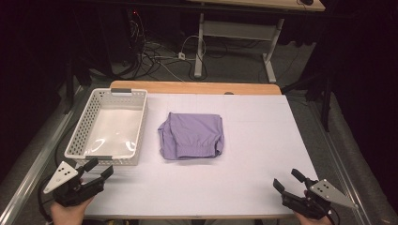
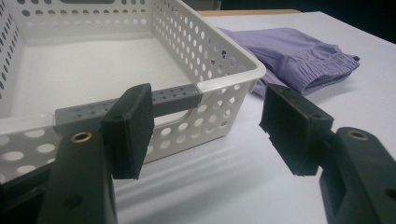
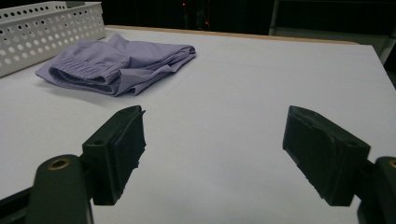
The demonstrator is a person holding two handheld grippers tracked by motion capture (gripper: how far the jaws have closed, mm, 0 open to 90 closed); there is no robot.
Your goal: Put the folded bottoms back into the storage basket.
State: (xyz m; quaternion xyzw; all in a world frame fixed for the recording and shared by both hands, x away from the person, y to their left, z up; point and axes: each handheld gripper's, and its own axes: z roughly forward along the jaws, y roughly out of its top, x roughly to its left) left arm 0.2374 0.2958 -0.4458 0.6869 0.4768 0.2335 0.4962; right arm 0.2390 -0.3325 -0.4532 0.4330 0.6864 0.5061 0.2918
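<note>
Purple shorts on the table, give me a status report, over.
Both hand-held grippers open, empty: left, right. Purple shorts folded mid-table, untouched. White basket alongside, empty. Path clear.

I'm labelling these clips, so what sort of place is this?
Probably a lab or workshop recording station: a white-covered wooden table, tangled cables on the grey floor, and a second desk's white metal frame behind in a dark room.

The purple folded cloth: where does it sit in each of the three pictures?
High view: purple cloth at the table's middle, right of the white basket.
Left gripper view: upper right, behind the basket's corner.
Right gripper view: upper left, beside the basket.
Shared landmark: the basket.
</note>
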